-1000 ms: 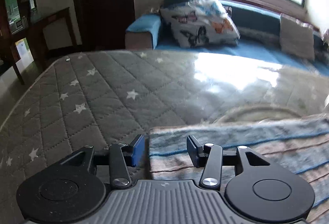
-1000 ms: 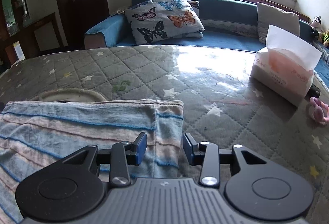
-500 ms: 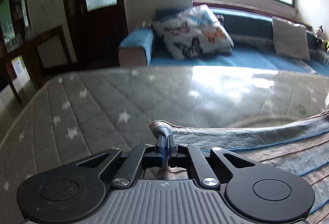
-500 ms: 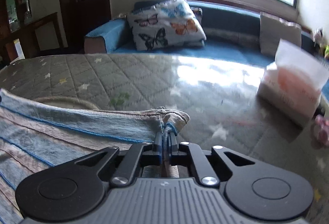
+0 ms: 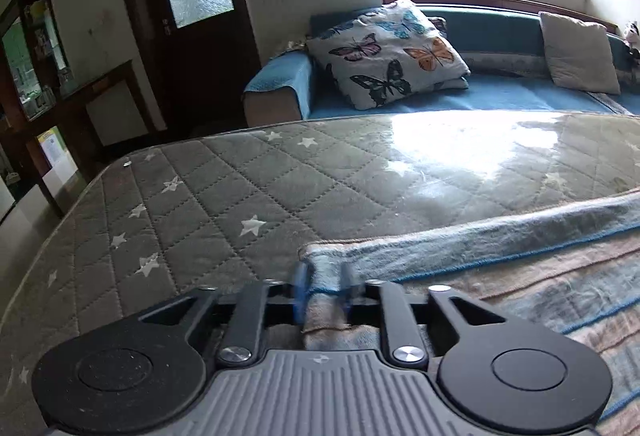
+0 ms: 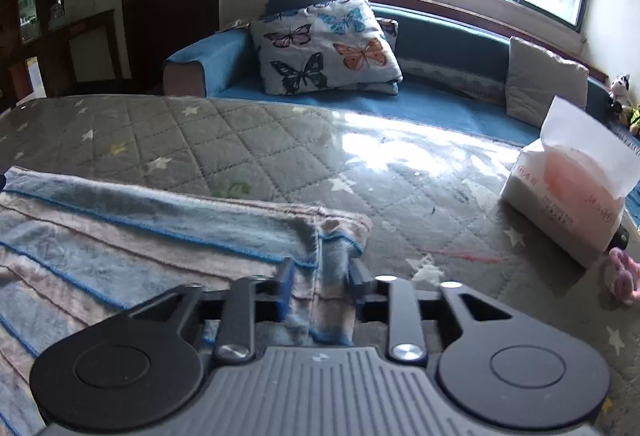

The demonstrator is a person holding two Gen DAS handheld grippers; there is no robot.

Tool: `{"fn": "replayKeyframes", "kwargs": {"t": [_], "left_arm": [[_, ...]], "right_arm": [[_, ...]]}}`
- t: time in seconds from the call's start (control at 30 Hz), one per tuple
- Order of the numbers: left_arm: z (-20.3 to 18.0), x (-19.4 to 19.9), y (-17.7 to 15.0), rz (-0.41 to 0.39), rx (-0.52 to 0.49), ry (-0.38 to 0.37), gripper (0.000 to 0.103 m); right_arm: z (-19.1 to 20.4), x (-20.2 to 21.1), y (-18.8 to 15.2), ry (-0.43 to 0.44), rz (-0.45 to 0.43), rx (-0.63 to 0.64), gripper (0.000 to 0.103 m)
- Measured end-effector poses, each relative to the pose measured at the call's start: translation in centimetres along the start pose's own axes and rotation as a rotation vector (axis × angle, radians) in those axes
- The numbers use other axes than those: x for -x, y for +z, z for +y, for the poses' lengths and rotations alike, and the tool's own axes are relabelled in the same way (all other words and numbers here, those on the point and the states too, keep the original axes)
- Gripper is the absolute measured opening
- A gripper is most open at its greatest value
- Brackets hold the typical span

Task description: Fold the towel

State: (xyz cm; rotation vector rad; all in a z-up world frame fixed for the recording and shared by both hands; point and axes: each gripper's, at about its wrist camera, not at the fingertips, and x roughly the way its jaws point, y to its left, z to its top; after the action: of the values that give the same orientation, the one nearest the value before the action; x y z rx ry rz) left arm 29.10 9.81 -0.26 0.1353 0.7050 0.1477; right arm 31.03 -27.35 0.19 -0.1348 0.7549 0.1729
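Note:
A striped blue and pink towel [image 5: 500,276] lies flat on the grey quilted table top [image 5: 240,188]. Its far left corner sits between the jaws of my left gripper [image 5: 323,296], which are opening and blurred, standing a little off the cloth. In the right wrist view the towel [image 6: 140,236] spreads to the left, and its far right corner lies between the jaws of my right gripper [image 6: 320,284]. Those jaws are opening too, with the pads apart from the fabric.
A tissue pack [image 6: 568,204] and a pink toy [image 6: 624,276] sit at the table's right side. Beyond the table stands a blue sofa [image 5: 500,96] with a butterfly pillow [image 5: 384,52]. The table's left edge [image 5: 60,220] drops to the floor.
Both grippers went from open to shut on the towel's far corners and lifted them slightly. Now both have parted again and the corners rest on the table.

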Motion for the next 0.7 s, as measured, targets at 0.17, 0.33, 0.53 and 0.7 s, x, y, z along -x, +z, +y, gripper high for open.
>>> {"fn": "replayKeyframes", "kwargs": {"t": [0.17, 0.33, 0.53, 0.7], "left_arm": [[0.5, -1.1, 0.5, 0.02, 0.033, -0.003, 0.042], [0.3, -1.4, 0.4, 0.004, 0.014, -0.036, 0.003], [0.3, 1.2, -0.1, -0.133, 0.006, -0.008, 0.002], [-0.4, -0.1, -0.3, -0.085, -0.023, 0.044, 0.003]], "right_arm": [[-1.5, -1.0, 0.3, 0.042, 0.006, -0.12, 0.034], [-1.9, -1.6, 0.5, 0.049, -0.004, -0.135, 0.007], [-0.6, 0.4, 0.1, 0.015, -0.121, -0.082, 0.004], [-0.2, -1.1, -0.1, -0.027, -0.067, -0.068, 0.005]]}}
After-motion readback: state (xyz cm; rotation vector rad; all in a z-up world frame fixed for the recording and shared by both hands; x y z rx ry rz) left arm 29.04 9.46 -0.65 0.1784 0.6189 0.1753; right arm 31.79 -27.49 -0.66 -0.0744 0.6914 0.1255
